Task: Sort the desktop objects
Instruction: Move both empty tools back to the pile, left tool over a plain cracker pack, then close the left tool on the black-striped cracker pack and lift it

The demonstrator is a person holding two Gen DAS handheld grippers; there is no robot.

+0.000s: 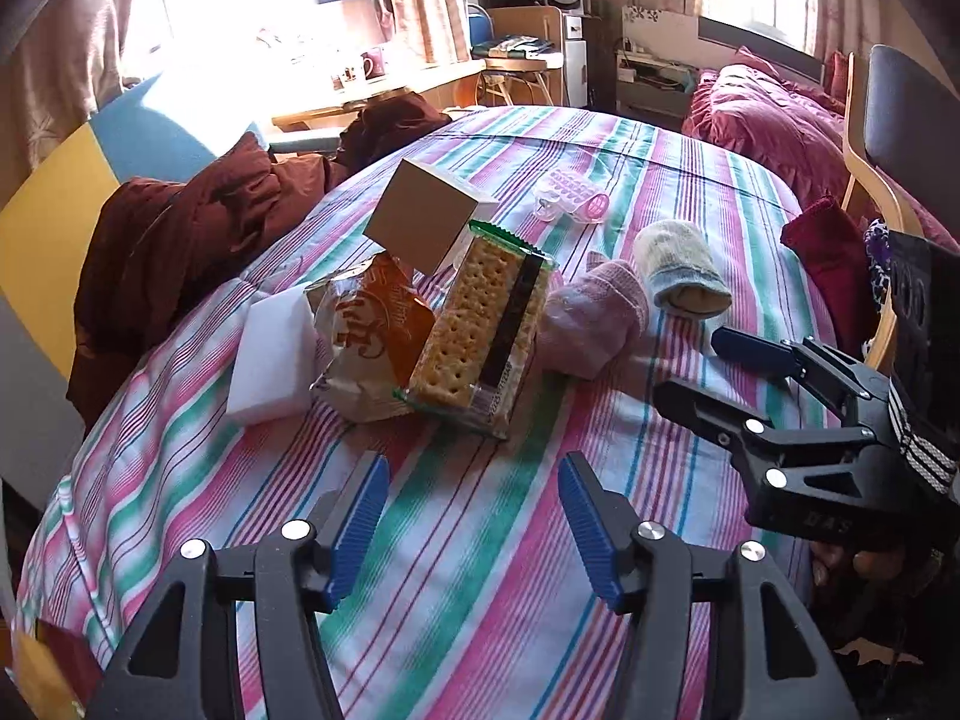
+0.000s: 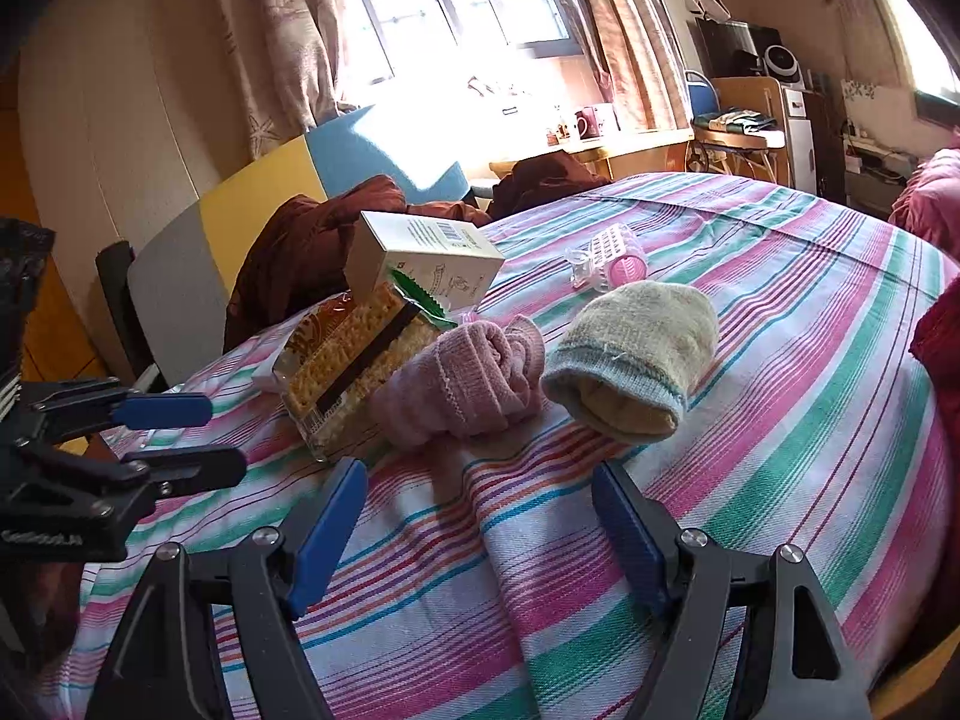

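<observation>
On the striped tablecloth [image 1: 480,570] lies a heap: a cracker pack [image 1: 480,330] [image 2: 354,360], an orange snack bag [image 1: 372,336], a white sponge block [image 1: 273,354] and a small carton [image 1: 426,219] [image 2: 420,255] leaning on top. Right of them lie a rolled pink sock [image 1: 591,318] [image 2: 468,378], a rolled cream sock [image 1: 681,267] [image 2: 636,354] and a pink hair roller [image 1: 573,201] [image 2: 612,258]. My left gripper [image 1: 474,516] [image 2: 210,438] is open, short of the crackers. My right gripper [image 2: 480,534] [image 1: 696,366] is open, short of the pink sock.
Dark red cloth [image 1: 180,240] is draped over a chair at the table's left edge. A red cloth [image 1: 825,240] and a chair back [image 1: 900,120] stand at the right. A pink bed [image 1: 768,114] and a windowsill with mugs [image 1: 366,66] lie beyond.
</observation>
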